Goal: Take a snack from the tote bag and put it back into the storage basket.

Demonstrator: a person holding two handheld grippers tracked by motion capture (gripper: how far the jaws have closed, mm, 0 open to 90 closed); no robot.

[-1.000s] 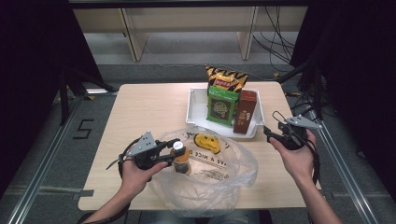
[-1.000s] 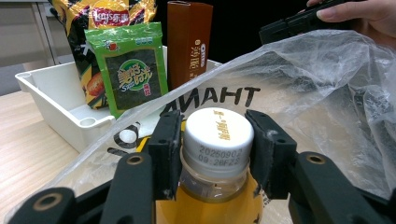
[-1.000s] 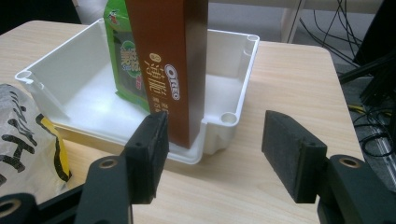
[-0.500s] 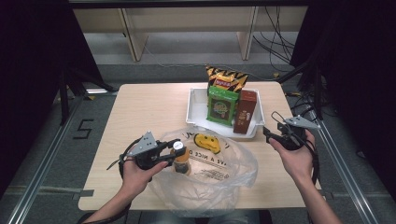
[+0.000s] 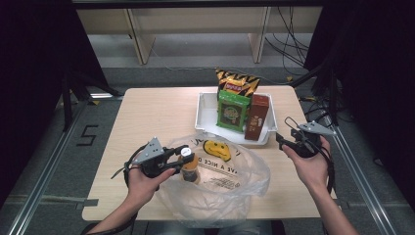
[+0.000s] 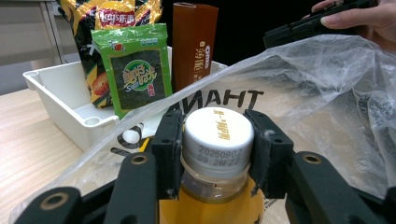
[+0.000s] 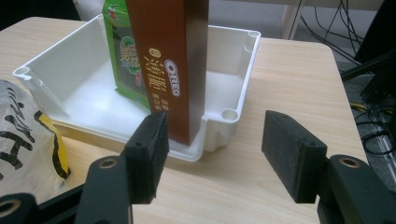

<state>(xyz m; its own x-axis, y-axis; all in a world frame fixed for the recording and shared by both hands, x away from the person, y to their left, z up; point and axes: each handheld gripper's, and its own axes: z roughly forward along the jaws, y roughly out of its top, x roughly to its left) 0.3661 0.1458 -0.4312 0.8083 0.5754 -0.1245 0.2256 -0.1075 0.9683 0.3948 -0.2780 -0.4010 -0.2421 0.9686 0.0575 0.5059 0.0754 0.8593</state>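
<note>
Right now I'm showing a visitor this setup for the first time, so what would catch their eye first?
Probably the left hand-held gripper, clamped on the white cap of an orange drink bottle standing inside a clear plastic bag at the table's near edge. Next, the white bin behind it, with a chip bag, a green seaweed pack and a brown Oreo box upright. The right hand-held gripper waits open beside the bin.

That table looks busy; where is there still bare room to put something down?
The table's left and far-left wood, beside the white tray, lies bare, as does a small strip right of the tray. The near middle is crowded by the plastic bag and bottle.
</note>
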